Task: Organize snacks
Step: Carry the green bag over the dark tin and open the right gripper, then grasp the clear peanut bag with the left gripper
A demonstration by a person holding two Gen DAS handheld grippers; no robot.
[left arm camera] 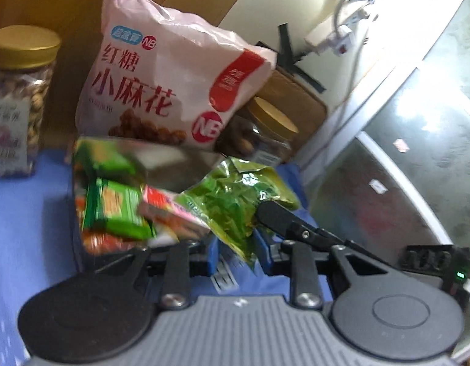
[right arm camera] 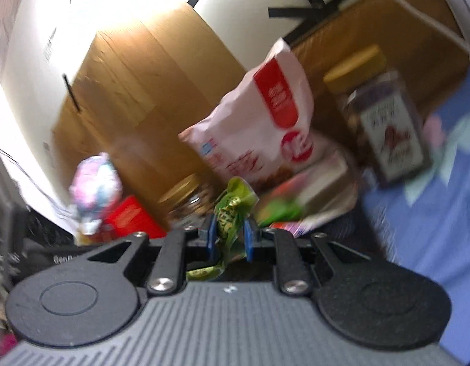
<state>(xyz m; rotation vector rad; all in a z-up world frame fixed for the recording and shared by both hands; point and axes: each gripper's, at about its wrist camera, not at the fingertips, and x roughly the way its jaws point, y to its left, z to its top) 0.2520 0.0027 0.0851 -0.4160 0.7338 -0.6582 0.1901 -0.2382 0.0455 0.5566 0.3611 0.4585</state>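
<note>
Jaws of both my grippers, left (left arm camera: 239,248) and right (right arm camera: 230,238), pinch one green packet (left arm camera: 235,204) beside the snack box (left arm camera: 174,161).

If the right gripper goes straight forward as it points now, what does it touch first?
Probably the big pink snack bag, which stands ahead of the right gripper. The gripper is shut on a green packet, which would likely touch first. The picture is blurred, so depth is uncertain.
</note>
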